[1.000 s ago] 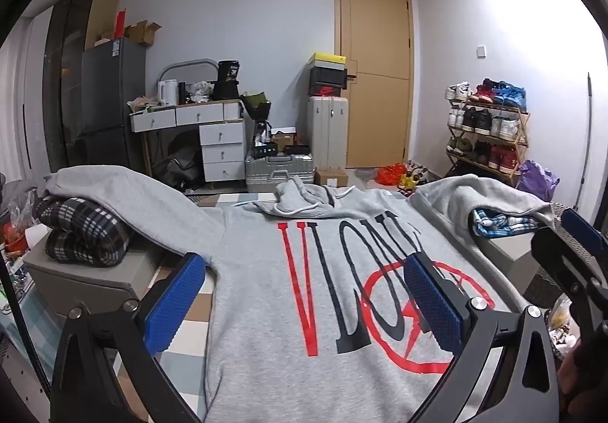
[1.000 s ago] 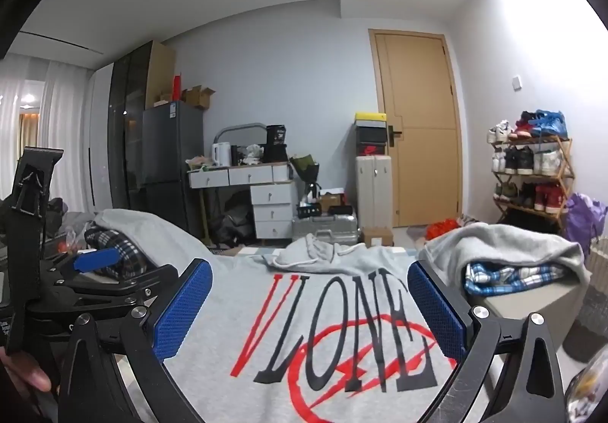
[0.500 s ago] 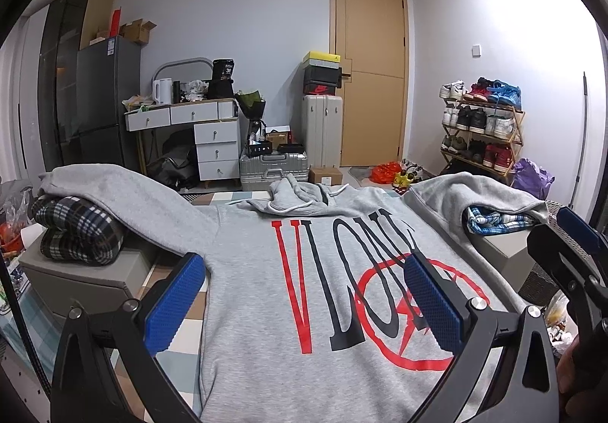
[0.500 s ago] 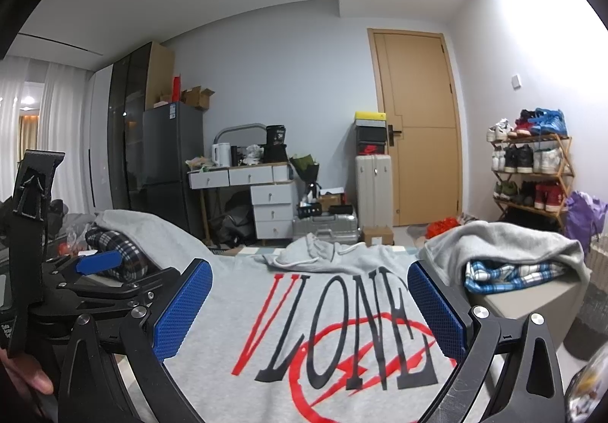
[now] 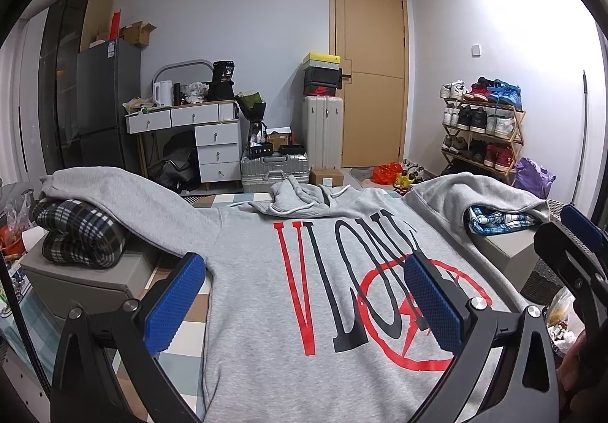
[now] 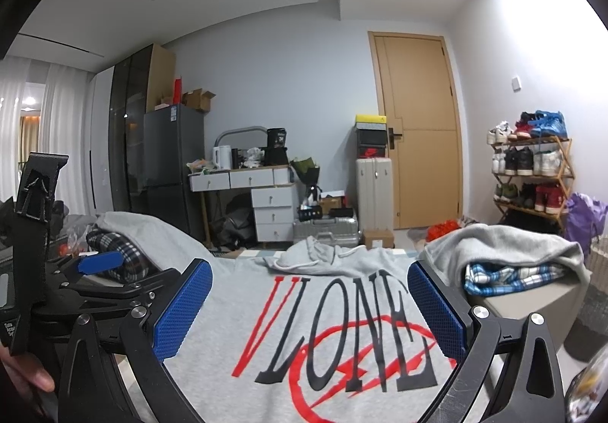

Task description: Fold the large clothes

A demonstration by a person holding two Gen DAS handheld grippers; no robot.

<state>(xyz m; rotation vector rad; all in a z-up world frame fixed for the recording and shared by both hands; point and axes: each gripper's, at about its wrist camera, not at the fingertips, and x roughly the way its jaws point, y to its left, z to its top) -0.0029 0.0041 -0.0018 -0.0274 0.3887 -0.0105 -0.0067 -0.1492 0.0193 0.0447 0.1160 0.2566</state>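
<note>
A grey hoodie with red and black lettering lies spread flat, hood at the far end. Its left sleeve drapes over a folded plaid garment; its right sleeve covers a blue checked one. My left gripper hovers open above the hoodie's front, nothing between its blue pads. My right gripper is open too, above the lettering. The left gripper also shows at the right wrist view's left edge, held by a hand.
Grey boxes flank the hoodie under the sleeves. Beyond stand a white drawer desk, a silver suitcase, a dark fridge, a wooden door and a shoe rack. A purple bag sits at the right.
The left wrist view has shifted slightly, with the room's far end sitting a little lower and to the left. Both grippers stay open and the hoodie has not moved.
</note>
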